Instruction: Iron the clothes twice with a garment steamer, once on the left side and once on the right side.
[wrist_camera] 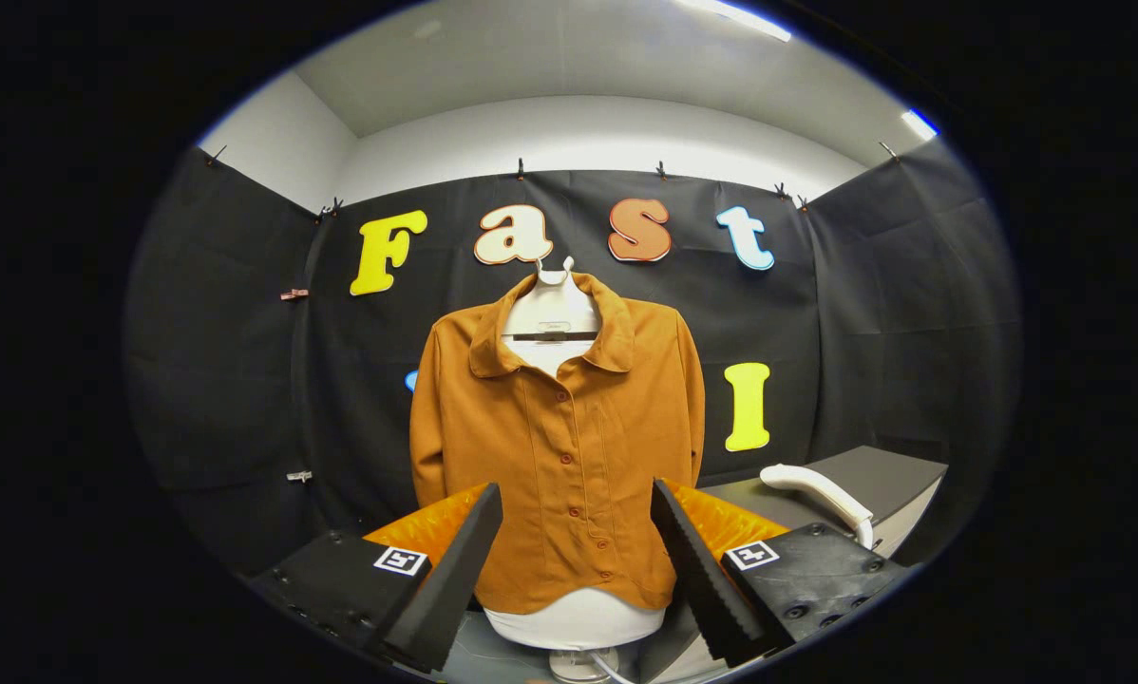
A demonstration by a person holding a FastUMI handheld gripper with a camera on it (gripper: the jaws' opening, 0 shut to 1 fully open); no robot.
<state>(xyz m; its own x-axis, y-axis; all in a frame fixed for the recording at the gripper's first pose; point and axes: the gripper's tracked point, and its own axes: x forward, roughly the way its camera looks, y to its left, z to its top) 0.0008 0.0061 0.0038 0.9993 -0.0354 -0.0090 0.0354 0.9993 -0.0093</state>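
Ahead, beyond the wide-open, empty gripper [577, 560] hangs the shirt [559, 446] — steamer [816, 494] lying off to the right.

The shirt [569, 446] in the middle of the picture is a woven cloth, matt, with a fine even surface, soft folds along the sleeves and small smooth buttons down the front. It hangs on a white form [552, 318] that looks like smooth plastic with a faint sheen at the neck; the rounded base under the hem looks the same. At the lower right, the steamer handle [816, 489] is glossy white plastic, and it lies on a tabletop [887, 475] with a smooth, matt finish. The gripper [577, 560] at the bottom stands open with nothing between its fingers [697, 570], whose inner faces look matt and toothed.
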